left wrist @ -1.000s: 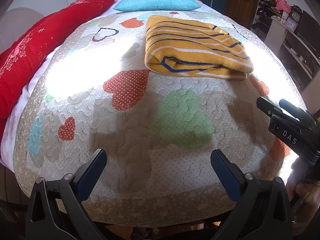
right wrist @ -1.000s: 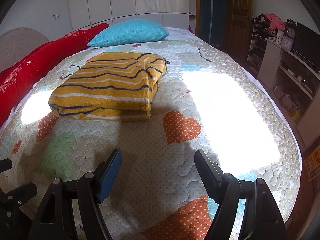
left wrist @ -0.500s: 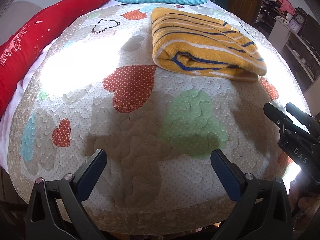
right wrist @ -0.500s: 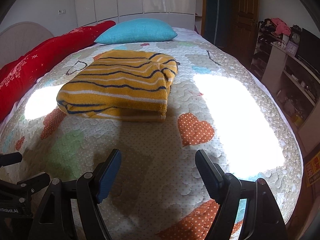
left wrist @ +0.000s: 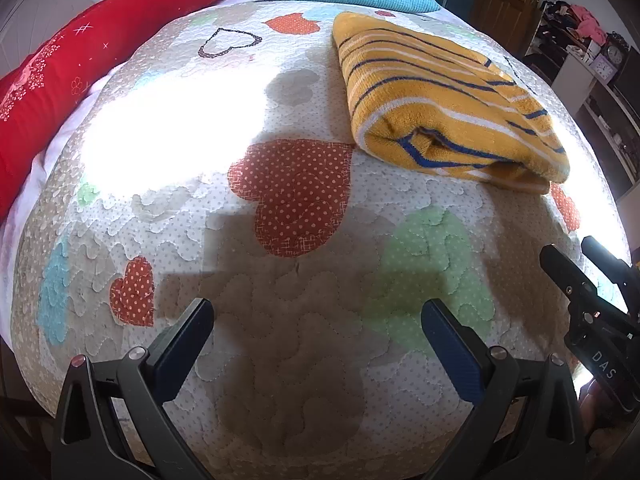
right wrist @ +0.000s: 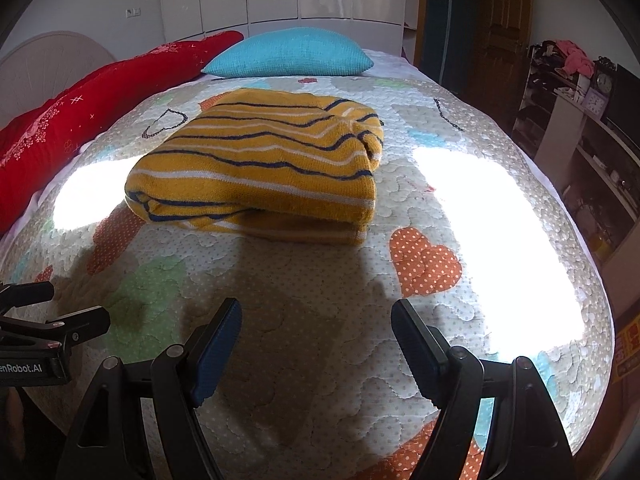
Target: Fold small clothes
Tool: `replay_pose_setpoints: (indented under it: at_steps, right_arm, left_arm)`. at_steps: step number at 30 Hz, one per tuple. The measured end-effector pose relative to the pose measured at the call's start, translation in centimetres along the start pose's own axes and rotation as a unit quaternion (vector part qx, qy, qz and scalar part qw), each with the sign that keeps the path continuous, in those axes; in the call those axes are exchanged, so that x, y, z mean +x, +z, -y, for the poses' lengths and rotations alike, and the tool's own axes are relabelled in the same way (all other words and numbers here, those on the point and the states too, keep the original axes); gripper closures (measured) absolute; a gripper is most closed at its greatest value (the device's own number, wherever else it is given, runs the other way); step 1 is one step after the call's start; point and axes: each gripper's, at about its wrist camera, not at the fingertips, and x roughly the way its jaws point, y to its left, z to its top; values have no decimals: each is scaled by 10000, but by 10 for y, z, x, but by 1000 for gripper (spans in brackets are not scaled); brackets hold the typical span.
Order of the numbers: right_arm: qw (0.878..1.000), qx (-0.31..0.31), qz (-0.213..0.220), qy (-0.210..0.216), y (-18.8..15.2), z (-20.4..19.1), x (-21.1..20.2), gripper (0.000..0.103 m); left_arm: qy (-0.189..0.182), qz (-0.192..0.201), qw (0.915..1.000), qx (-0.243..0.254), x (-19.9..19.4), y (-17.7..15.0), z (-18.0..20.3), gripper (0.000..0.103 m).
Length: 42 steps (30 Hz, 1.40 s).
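Beyond both pairs of fingers, folded yellow striped sweater [right wrist: 260,168] on the bed quilt [right wrist: 320,300], left gripper [left wrist: 316,344] and right gripper [right wrist: 316,340] spread wide, grasping nothing.

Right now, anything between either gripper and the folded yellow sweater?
Nothing visible. Only bare quilt lies between the open right gripper and the striped sweater; same for the open left gripper. Both hold nothing.
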Motion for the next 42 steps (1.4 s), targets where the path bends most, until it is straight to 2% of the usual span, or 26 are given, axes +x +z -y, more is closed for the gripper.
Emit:
replay_pose_setpoints:
  at_steps: [14,20,23,28,34,42]
  right_arm:
    - [9996,267,11,-3,-7,14,1,21]
    - [9991,411,-7,-62,-12,24,-1,21]
    - [9989,394,-104,-252,-13,26,-1,21]
    - [9965,219,-190,-787,-16,23,-3,21]
    - [9933,85,-184,-1138,-17,23,-10,20]
    - [9912,131,-265,-1290,-21,34,-14,20]
  left_arm:
    - [54,174,9996,233,-8,4,17,0]
    - [-177,131,9994,257,-10,4,25,0]
    - [-134,181,9994,281,-11,2,28,0]
    - [157,355,9983,432,-16,0,34,0]
    - [351,643,9960,516,-30,-1,40,0]
    - [338,608,9954,662,-31,-5,52,0]
